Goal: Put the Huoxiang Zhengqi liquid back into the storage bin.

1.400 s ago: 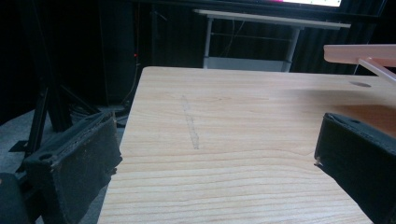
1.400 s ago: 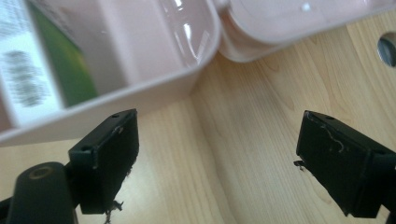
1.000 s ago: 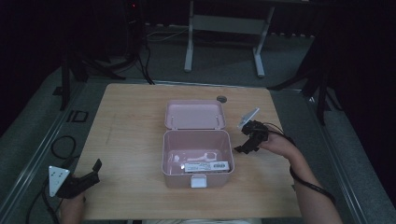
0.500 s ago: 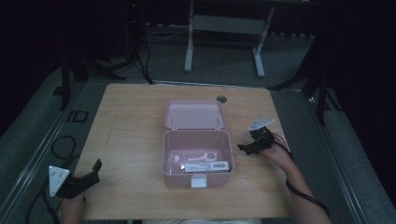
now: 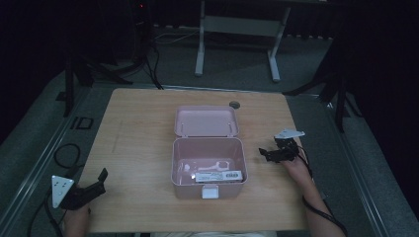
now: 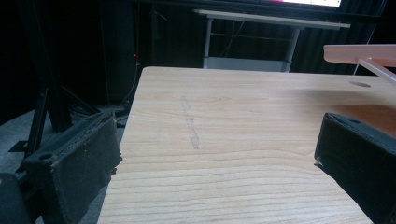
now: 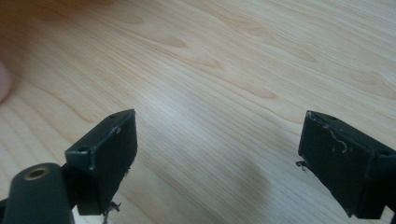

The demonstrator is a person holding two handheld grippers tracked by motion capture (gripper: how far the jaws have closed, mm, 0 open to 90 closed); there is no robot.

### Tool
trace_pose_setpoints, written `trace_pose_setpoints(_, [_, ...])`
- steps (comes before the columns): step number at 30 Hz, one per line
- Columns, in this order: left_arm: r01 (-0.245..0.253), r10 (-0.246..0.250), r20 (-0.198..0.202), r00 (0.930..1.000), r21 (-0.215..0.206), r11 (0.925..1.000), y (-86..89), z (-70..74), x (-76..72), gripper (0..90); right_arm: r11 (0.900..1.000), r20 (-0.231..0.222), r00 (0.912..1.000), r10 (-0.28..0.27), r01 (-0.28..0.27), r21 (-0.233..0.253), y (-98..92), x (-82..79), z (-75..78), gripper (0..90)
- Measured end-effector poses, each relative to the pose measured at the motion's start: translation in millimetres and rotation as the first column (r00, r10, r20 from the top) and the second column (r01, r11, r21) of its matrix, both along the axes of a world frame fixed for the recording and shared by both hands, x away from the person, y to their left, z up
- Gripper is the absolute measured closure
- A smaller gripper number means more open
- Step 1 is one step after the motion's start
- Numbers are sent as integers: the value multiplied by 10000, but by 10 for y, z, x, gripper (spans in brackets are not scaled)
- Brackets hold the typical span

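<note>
A pink box (image 5: 208, 163) stands open in the middle of the wooden table (image 5: 138, 133), its lid (image 5: 206, 121) folded back toward the far side. Inside lie a white object (image 5: 213, 165) and a labelled packet (image 5: 219, 176). My right gripper (image 5: 267, 154) is open just right of the box, low over the wood, with nothing between its jaws (image 7: 215, 154). My left gripper (image 5: 99, 180) rests at the table's near left corner, open and empty; the left gripper view has its jaws spread wide over bare wood (image 6: 219, 140), with the box lid's edge (image 6: 359, 53) at upper right.
A small dark round disc (image 5: 234, 104) sits on the table behind the lid. Cables (image 5: 64, 153) lie on the floor at the left. A metal stand (image 5: 237, 29) is on the floor beyond the table.
My right gripper has moved from beside the box's far right corner toward the near side and down, away from the box. The left gripper has stayed put.
</note>
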State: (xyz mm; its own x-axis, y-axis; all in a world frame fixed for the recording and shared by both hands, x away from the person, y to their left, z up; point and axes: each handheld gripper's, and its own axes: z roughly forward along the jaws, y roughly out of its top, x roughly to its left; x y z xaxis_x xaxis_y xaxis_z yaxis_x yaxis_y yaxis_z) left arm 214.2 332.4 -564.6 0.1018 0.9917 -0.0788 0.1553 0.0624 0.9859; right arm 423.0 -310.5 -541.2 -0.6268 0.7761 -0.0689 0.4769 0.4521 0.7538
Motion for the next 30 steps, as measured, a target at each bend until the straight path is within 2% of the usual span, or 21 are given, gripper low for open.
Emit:
trace_pose_setpoints(7, [3, -3, -8, 10000, 9, 10000, -1, 0, 0, 2, 9970, 88, 9971, -760, 759, 164, -121, -23, -70, 115])
trace_pose_setpoints(9, [-1, 1, -9, 10000, 13, 10000, -1, 0, 1, 2, 9947, 77, 9954, -951, 948, 390, -168, -33, -81, 116])
trace_pose_setpoints(13, [0, 0, -15, 10000, 21, 10000, -1, 0, 1, 2, 9860, 65, 9897, -1431, 1420, 873, -247, -45, -80, 115])
trace_pose_setpoints(18, [7, -7, 11, 10000, -14, 10000, 2, 0, -1, 2, 9735, -56, 9792, -2026, 2020, 1071, -307, -48, -93, 115])
trace_pose_setpoints(22, [22, -22, 18, 10000, -14, 10000, 2, 0, -2, 2, 9686, -55, 9752, -2212, 2204, 1148, -327, -62, -103, 115])
trace_pose_setpoints(29, [36, -36, 36, 10000, -31, 10000, 3, -1, -2, 2, 9562, -200, 9708, -2391, 2390, 1691, -370, -68, -116, 116])
trace_pose_setpoints(30, [42, -41, 44, 10000, -23, 10000, 3, -1, -3, 2, 9485, -287, 9697, -2426, 2433, 2027, -406, -69, -120, 116])
